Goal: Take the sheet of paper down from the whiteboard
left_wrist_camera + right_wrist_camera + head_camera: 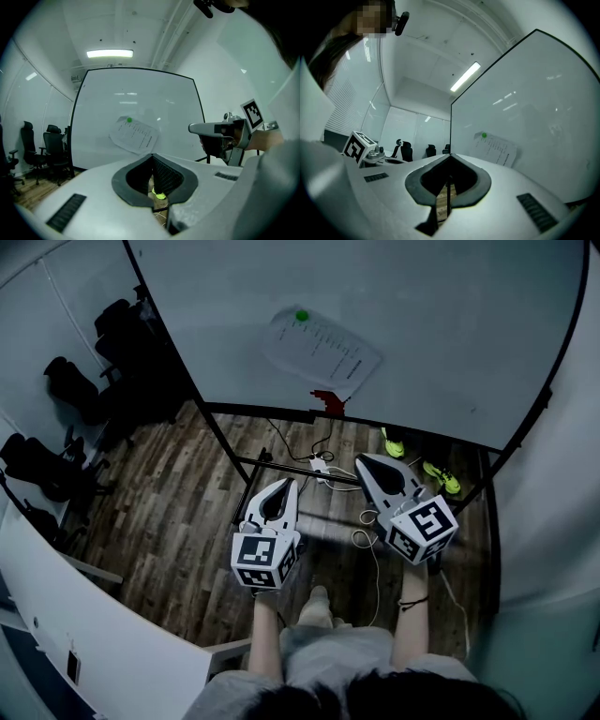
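- Here, the sheet of paper (322, 351) was seen pinned, tilted, on the whiteboard (450, 324) under a green magnet (302, 315).
- The left claw (291, 484) and the right claw (362, 463) were held pressed together, empty, well apart from the sheet.

The white rectangular sheet of paper (323, 354), printed with short rows of dark text, lies flat against the large black-framed whiteboard (450, 324), in the board's lower half, near its middle. It hangs tilted, one corner lowest, with a small round green magnet (301, 315) on its upper corner.
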